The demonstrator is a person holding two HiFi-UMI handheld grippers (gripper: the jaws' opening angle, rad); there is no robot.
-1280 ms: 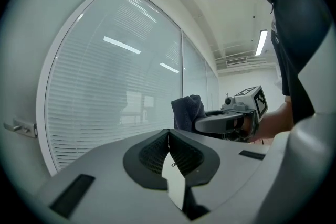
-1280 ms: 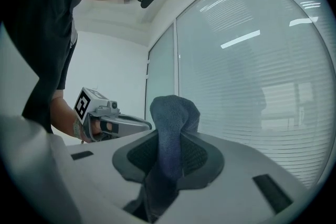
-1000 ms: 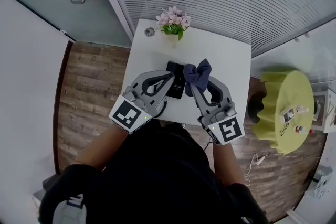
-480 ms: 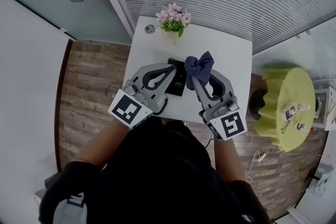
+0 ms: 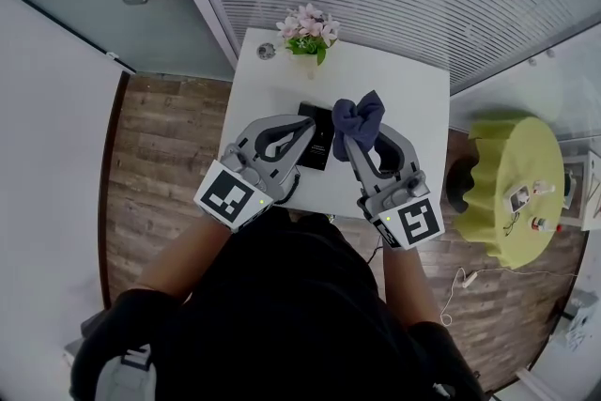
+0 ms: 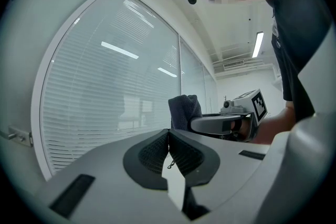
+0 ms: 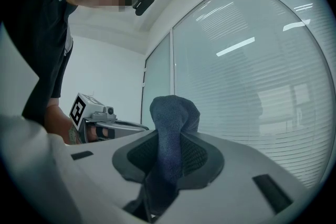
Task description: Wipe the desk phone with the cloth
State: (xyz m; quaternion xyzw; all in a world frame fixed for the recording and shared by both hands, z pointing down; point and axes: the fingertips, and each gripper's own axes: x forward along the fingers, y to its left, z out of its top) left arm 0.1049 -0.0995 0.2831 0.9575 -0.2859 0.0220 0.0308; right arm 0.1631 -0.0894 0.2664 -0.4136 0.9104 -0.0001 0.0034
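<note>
Although the desk phone (image 5: 320, 144) is unmoved on the white table (image 5: 404, 108), the cloth (image 5: 358, 115) has been carried slightly farther out over the last second, bunched at the phone's right edge; wiping is judged barely begun. Phone's long axis is laid near-to-far, facing not discernible. Cloth is clamped by the right gripper (image 5: 352, 141); left gripper (image 5: 302, 131) is pressed together, empty

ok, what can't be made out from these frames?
- desk phone: head view, partly under the left gripper and cloth; absent from both gripper views.
- Cloth-to-phone contact: head view looks down, height unreadable.
- Small round item near the flowers: too small to identify.
</note>
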